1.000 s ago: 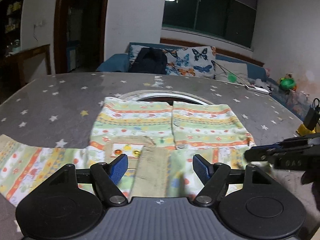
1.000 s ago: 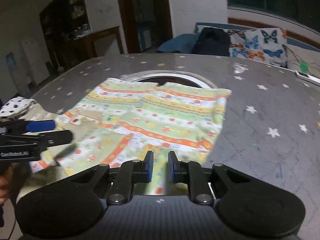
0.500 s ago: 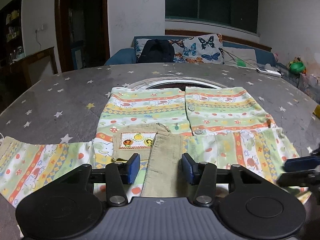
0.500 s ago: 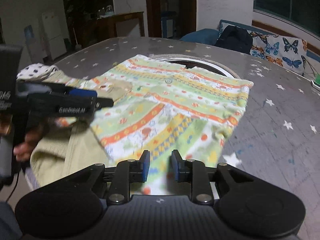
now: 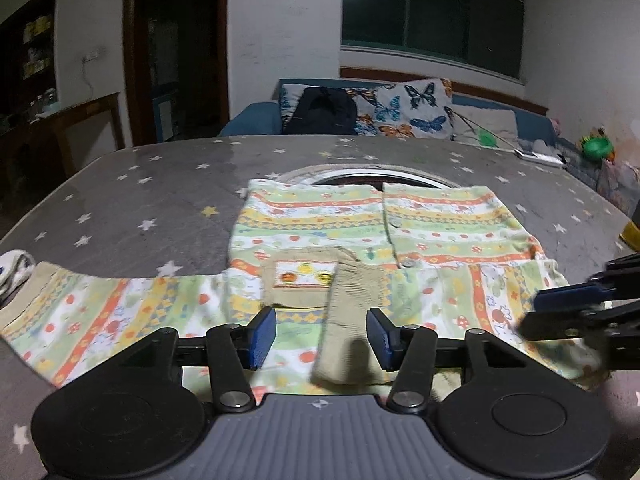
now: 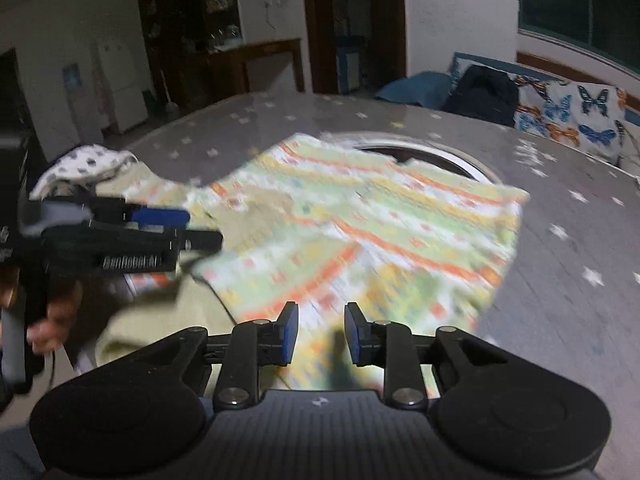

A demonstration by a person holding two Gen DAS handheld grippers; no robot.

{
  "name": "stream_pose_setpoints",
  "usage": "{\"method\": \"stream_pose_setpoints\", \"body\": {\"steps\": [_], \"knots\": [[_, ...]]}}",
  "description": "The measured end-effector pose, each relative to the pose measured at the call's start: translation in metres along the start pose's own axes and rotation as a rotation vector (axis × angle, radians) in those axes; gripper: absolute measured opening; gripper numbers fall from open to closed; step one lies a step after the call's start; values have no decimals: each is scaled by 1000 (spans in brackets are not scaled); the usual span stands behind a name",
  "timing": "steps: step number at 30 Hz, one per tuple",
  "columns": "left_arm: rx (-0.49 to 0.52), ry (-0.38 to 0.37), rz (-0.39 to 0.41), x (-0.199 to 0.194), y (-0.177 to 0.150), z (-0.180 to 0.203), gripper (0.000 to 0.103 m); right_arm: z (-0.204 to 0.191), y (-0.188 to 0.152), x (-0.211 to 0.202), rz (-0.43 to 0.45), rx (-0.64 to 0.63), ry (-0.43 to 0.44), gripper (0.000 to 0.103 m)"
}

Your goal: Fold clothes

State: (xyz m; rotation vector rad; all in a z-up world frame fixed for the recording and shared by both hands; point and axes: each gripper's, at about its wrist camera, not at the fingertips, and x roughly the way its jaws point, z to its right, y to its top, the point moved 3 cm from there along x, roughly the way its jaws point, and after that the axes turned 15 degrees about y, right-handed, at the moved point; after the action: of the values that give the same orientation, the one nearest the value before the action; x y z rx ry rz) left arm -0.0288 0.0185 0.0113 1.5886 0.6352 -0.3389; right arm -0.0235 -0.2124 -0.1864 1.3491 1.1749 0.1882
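Indoors, star-printed grey table (image 5: 168,184) fronts a butterfly-cushioned sofa (image 5: 420,110).

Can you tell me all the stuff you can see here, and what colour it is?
shirt: 1, green, orange and white stripes, spread flat on table
cuff: 1, beige, folded over shirt
table: 1, grey with stars
spotted cloth: 1, white, at sleeve end
backpack: 1, black, on sofa
pillow: 1, butterflies, on sofa
left gripper: black, blue pads, opening, over cuff, not gripping
right gripper: open, over shirt
hand: 1, holding left gripper
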Motion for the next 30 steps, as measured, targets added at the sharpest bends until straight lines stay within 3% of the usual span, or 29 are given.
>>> {"method": "stream_pose_setpoints", "body": {"steps": [5, 13, 17, 24, 30], "knots": [[-66, 89, -13, -2, 0, -35, 56, -10, 2, 30, -27, -39, 31, 31], [-261, 412, -49, 12, -9, -132, 58, -6, 0, 22, -12, -11, 38, 38], [-365, 528, -74, 19, -14, -179, 58, -4, -1, 20, -11, -2, 35, 41], [-439, 554, -124, 34, -18, -216, 58, -5, -6, 21, -18, 8, 36, 41], [-454, 536, -144, 38, -15, -215, 57, -5, -4, 17, -7, 7, 26, 41]]}}
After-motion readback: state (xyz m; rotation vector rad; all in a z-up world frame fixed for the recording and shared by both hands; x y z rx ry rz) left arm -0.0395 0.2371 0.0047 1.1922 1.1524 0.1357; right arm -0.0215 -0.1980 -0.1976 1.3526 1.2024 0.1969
